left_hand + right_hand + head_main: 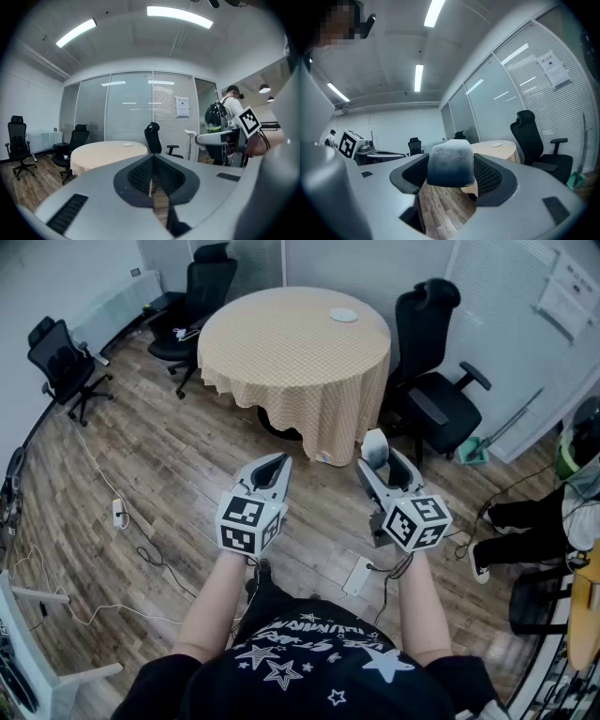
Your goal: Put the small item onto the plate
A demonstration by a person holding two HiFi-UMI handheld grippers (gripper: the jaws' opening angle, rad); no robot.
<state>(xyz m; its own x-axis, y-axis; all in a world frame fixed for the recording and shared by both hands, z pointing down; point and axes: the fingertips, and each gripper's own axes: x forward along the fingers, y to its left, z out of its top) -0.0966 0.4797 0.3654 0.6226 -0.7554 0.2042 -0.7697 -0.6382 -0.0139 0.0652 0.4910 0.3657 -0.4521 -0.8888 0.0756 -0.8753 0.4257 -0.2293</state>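
Observation:
My right gripper (379, 457) is shut on the small item (374, 447), a whitish block that shades to dark blue-grey at its base. In the right gripper view the small item (450, 163) fills the gap between the wide-set jaws of the right gripper (451, 172). My left gripper (277, 463) is shut with nothing in it, and in the left gripper view its jaws leave only a thin slit (153, 180). The small white plate (343, 315) lies on the far side of a round table (281, 352) with a tan checked cloth. Both grippers hang over the wooden floor, well short of the table.
Black office chairs stand at the table's left (202, 298), at its right (433, 381) and by the left wall (61, 360). Power strips (119, 513) (358, 576) and cables lie on the floor. A seated person's legs (525, 526) show at the right.

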